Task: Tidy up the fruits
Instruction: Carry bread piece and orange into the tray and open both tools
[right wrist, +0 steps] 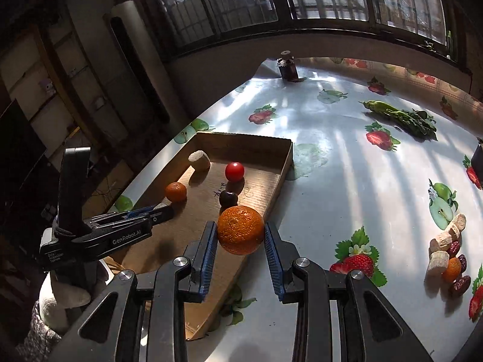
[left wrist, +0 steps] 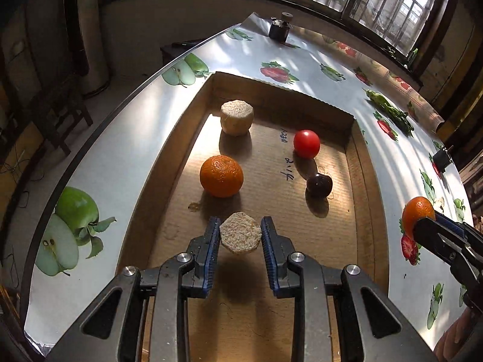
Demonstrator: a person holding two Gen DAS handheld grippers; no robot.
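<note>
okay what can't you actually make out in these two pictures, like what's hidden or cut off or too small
- Handwriting on the cardboard tray floor: too small and skewed to read in either view.
- Pile of loose pieces at the right wrist view's edge: overlapping and distorted, so the count is unclear.
- Held pale chunk, left wrist view: its underside faces away.
- Person: only a sleeve shows, cut off by the right wrist view's corner.

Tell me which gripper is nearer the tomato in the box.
Left. The left gripper, holding a pale chunk, hangs over the box's near end, facing the tomato. The right gripper, holding an orange, sits by the box's outer side.
</note>
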